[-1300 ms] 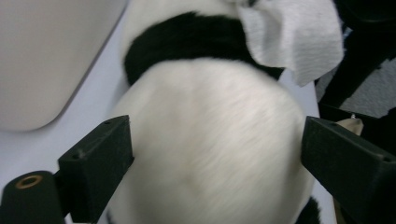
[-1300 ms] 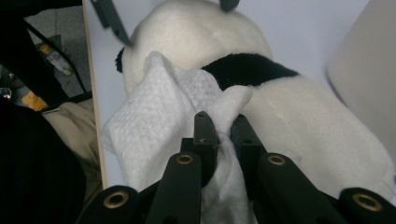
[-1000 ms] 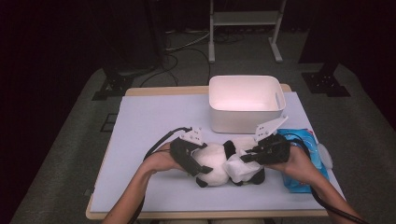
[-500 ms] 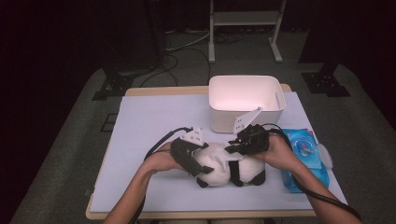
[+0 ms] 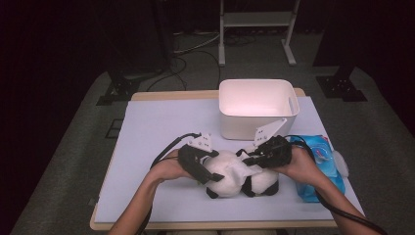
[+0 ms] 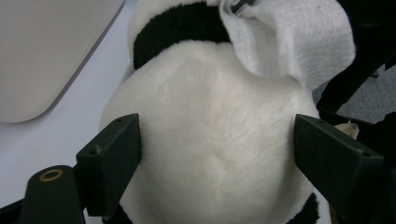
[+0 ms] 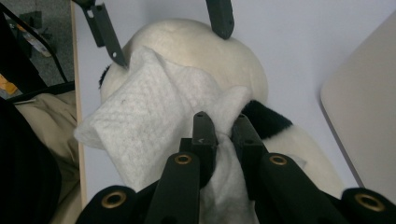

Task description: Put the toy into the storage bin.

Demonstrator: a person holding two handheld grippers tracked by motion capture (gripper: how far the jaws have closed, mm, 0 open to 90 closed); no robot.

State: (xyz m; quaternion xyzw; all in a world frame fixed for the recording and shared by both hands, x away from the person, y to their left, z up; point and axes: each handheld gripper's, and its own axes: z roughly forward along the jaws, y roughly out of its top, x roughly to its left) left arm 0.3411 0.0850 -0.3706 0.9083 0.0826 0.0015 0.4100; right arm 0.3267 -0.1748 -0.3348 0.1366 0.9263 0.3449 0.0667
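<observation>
A black and white panda plush [image 5: 264, 182] lies on the pale mat near the table's front. My left gripper [image 5: 210, 172] grips its white head [image 6: 215, 116] from the left. Its jaws have just been closing, and both pads press into the fur. My right gripper [image 5: 247, 159] comes in from the right, shut on a white wipe [image 7: 149, 107]. The wipe is draped over the head and neck [image 7: 201, 46]. In the right gripper view, the left gripper's fingertips [image 7: 219, 18] touch the far side of the head.
A white plastic bin [image 5: 244, 125] stands just behind the plush, close to both grippers. A blue pack of wipes [image 5: 320, 152] lies on the mat to the right, under the right forearm. Open mat [image 5: 161, 122] stretches to the left and back left.
My right gripper has shifted a little left from beside the blue pack, bringing the wipe onto the panda's head. The left hand has stayed where it was.
</observation>
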